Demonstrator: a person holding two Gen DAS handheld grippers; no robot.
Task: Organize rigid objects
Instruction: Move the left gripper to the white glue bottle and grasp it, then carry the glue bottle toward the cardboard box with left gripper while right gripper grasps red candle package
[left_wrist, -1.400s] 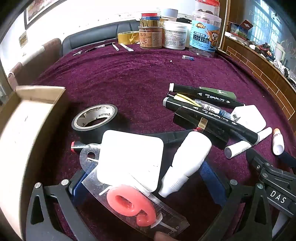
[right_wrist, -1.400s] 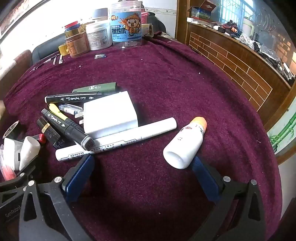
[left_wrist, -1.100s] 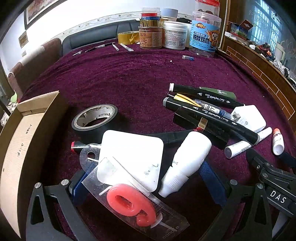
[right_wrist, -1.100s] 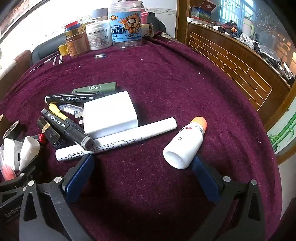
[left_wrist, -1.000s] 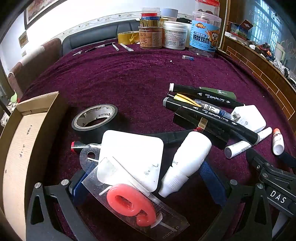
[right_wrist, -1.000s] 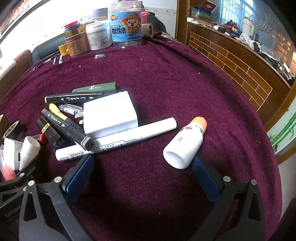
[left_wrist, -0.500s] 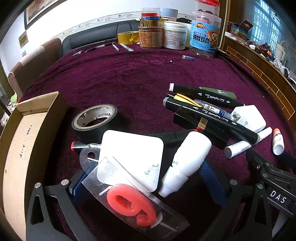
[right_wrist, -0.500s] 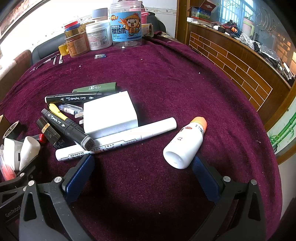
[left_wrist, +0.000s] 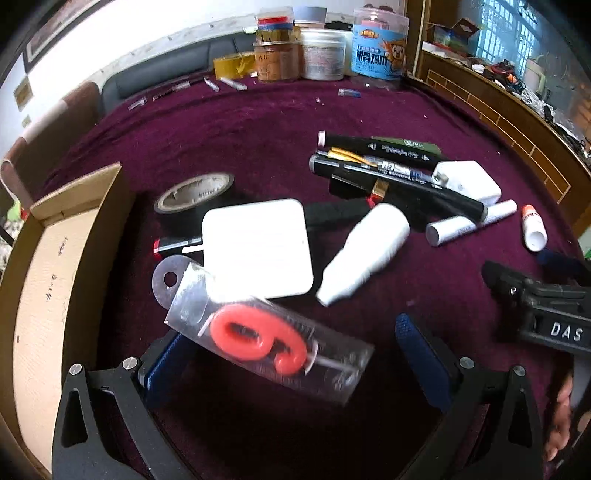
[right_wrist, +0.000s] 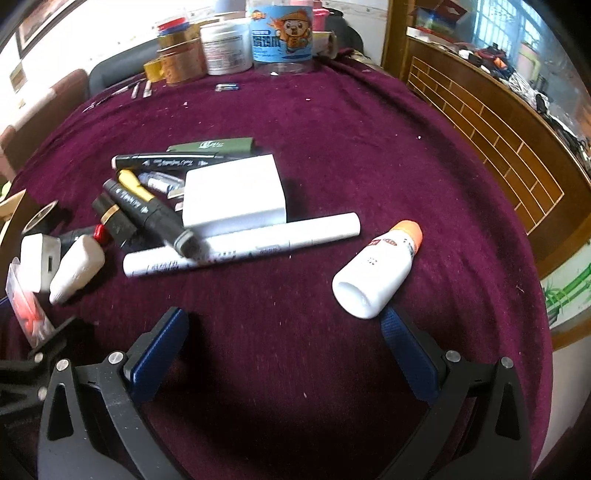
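Sorting looks barely begun: the brown cardboard box (left_wrist: 48, 280) shows nothing inside, while the clear packet holding a red number-nine candle (left_wrist: 266, 339), the white orange-capped bottle (right_wrist: 376, 269) and markers litter the maroon cloth (right_wrist: 332, 147), both the left gripper (left_wrist: 288, 354) and the right gripper (right_wrist: 284, 339) spread wide, empty.

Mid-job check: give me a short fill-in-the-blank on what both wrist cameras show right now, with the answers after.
1. The clear packet between the left gripper's jaws holds a red candle shaped like the number ____.
2. The small white bottle near the right gripper has an ____ cap.
3. The cardboard box sits on the ____ side of the left wrist view.
4. The roll of tape on the cloth is ____ in colour.

Answers: 9; orange; left; black
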